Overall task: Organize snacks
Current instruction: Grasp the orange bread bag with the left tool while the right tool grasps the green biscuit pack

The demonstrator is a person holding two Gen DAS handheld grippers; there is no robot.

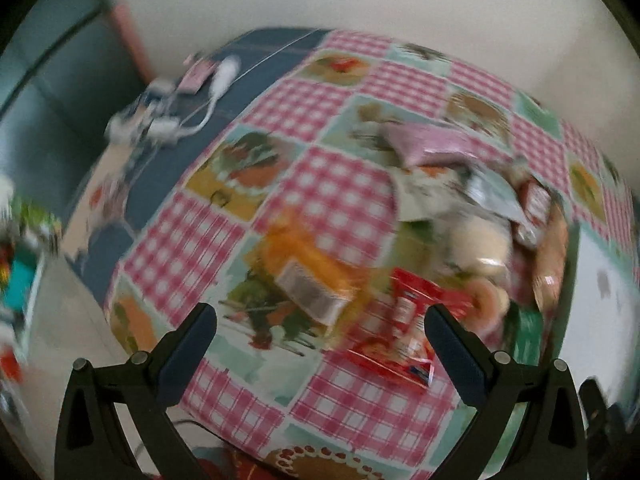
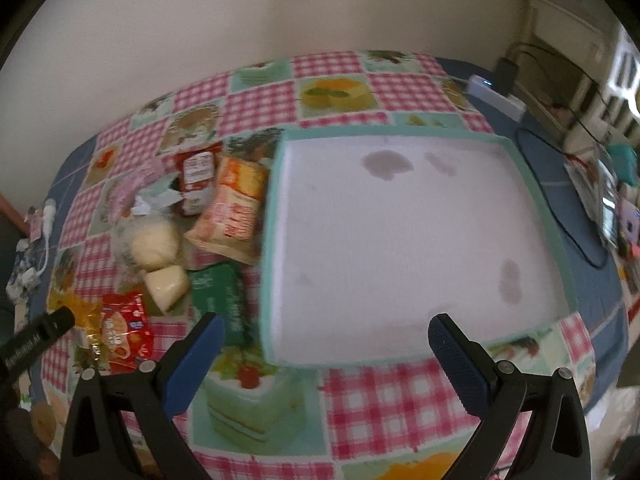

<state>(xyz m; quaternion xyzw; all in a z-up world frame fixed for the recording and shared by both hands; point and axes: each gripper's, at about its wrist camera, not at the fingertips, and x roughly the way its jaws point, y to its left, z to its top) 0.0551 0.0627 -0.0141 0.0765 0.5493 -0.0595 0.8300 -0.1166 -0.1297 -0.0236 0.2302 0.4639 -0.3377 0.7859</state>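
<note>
A heap of snacks lies on the checked tablecloth. In the right wrist view I see a red packet, a green packet, pale buns in clear wrap, an orange bag and a red-and-white sachet. A shallow white tray with a teal rim sits right of them, with nothing in it. My right gripper is open above the tray's near edge. My left gripper is open above a yellow packet and the red packet. The left wrist view is blurred.
White cables and small items lie on the blue cloth at the table's far left. A white power strip, a black cable and clutter sit to the right of the tray. A pale wall stands behind the table.
</note>
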